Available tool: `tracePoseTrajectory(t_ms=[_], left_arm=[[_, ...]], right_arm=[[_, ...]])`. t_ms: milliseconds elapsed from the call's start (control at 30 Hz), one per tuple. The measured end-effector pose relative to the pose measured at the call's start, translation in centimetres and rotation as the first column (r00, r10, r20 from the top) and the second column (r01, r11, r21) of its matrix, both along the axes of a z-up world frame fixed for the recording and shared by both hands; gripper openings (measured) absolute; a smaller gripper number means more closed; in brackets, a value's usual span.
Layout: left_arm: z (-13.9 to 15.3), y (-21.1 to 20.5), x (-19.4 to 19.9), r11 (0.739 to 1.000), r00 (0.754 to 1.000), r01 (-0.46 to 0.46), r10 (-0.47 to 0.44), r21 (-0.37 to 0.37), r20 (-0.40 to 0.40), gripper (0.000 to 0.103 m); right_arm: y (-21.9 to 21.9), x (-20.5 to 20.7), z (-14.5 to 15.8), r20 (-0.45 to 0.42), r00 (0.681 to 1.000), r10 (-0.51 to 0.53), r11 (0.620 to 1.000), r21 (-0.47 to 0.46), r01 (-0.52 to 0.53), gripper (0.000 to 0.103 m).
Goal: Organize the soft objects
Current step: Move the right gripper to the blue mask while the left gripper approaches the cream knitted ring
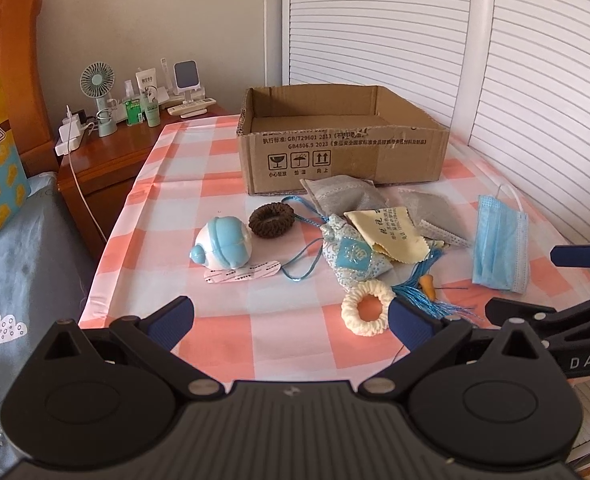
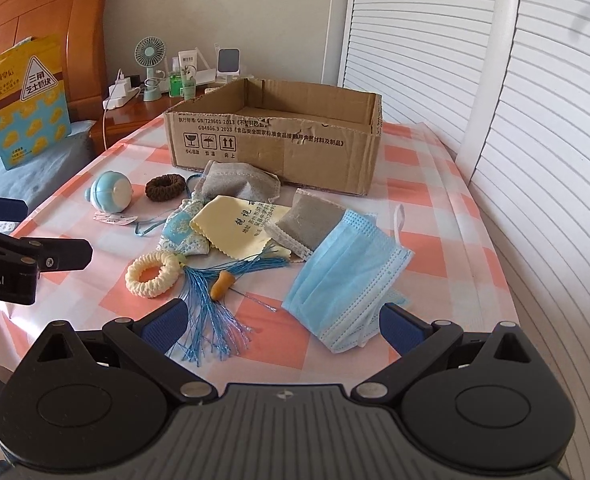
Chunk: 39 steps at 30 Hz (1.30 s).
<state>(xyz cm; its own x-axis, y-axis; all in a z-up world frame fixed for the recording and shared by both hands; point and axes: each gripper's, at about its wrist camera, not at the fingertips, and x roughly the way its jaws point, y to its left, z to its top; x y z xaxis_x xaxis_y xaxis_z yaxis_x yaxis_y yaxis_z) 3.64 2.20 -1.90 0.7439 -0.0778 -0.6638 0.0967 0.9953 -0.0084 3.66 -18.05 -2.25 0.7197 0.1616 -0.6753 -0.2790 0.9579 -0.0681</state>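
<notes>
- Left claw (image 1: pixel 291 322) hangs spread wide over the near edge of the checked tabletop (image 1: pixel 223 184), holding nothing.
- Right claw (image 2: pixel 283 326) is likewise spread and empty, just above the near edge.
- Open cardboard box (image 1: pixel 343 136) sits toward the far edge.
- Blue face mask (image 2: pixel 345 276) lies near the right edge, overlapping a grey sachet (image 2: pixel 315 220).
- Cream scrunchie (image 1: pixel 369 308) lies nearest the near edge, touching a blue tassel (image 2: pixel 211 300).
- Brown scrunchie (image 1: pixel 271 220) lies just beside the blue-and-white toy (image 1: pixel 223 246).
- Yellow cloth (image 1: pixel 389 230) rests on the embroidered pouch (image 1: pixel 351 260).
</notes>
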Motion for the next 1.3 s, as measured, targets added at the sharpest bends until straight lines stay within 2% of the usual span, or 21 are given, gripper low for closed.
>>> tracePoseTrajectory(t_ms=[267, 633, 933, 1200, 1300], left_arm=[[-0.7, 0.4, 1.0, 1.0, 1.0, -0.005, 0.005, -0.003, -0.021, 0.102], [-1.6, 1.0, 2.1, 1.0, 0.998, -0.022, 0.022, 0.002, -0.056, 0.102], [-1.7, 0.8, 2.4, 1.0, 0.998, -0.011, 0.011, 0.003, -0.065, 0.102], [-2.0, 0.7, 2.6, 1.0, 0.998, 0.006, -0.005, 0.021, -0.067, 0.102], [-2.2, 0.7, 2.8, 0.999, 0.998, 0.015, -0.013, 0.028, -0.064, 0.102]], right_arm=[[0.9, 1.2, -0.4, 0.022, 0.998, 0.059, 0.998, -0.006, -0.059, 0.103], [0.1, 3.6, -2.6, -0.044, 0.998, 0.037, 0.999, 0.021, -0.036, 0.103], [-2.0, 3.0, -2.8, -0.061, 0.998, 0.018, 1.0, -0.022, -0.019, 0.103], [-3.1, 2.5, -2.7, -0.048, 0.998, -0.048, 0.997, -0.065, 0.045, 0.086], [-3.0, 2.7, -2.9, -0.044, 0.996, -0.072, 0.995, -0.078, 0.068, 0.076]])
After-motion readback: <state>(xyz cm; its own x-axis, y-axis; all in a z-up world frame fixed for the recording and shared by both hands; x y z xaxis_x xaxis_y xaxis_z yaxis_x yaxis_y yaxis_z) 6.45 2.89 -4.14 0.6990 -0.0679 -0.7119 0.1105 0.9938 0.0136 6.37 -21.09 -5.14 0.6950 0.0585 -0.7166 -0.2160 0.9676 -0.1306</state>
